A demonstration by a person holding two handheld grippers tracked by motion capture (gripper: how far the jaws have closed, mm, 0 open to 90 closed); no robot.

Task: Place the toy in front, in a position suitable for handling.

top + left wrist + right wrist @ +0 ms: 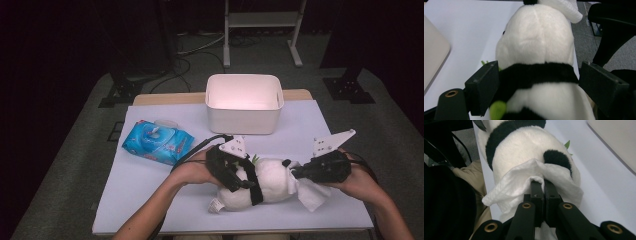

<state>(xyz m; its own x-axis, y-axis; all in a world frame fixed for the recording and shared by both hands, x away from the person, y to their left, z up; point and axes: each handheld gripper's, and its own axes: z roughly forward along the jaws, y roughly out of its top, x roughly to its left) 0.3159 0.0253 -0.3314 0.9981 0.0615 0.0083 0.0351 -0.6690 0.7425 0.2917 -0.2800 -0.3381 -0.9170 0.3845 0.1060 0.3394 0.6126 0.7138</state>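
A plush panda (267, 182) lies on its side near the front edge of the white worktop (150, 195), its head toward the person's right and a fabric tag at its other end. The left gripper (239, 181) straddles the toy at the black band across its body — in the left gripper view the jaws stand apart on either side of that band, one pad (484, 86) close against the fur and the other well clear of it, so nothing is pinched. The right gripper (296, 172) comes in from the other side with its jaws pressed together on a white wipe (519, 183), which is draped against the panda's head just beside a black ear (556, 157); in the high view the cloth hangs loose below that gripper toward the worktop's front. A small green leaf (567, 144) pokes out at the toy's far side. Behind the panda stands an open white bin (244, 120), and to its left, well apart from the toy, lies a blue pack of wet wipes (157, 142).
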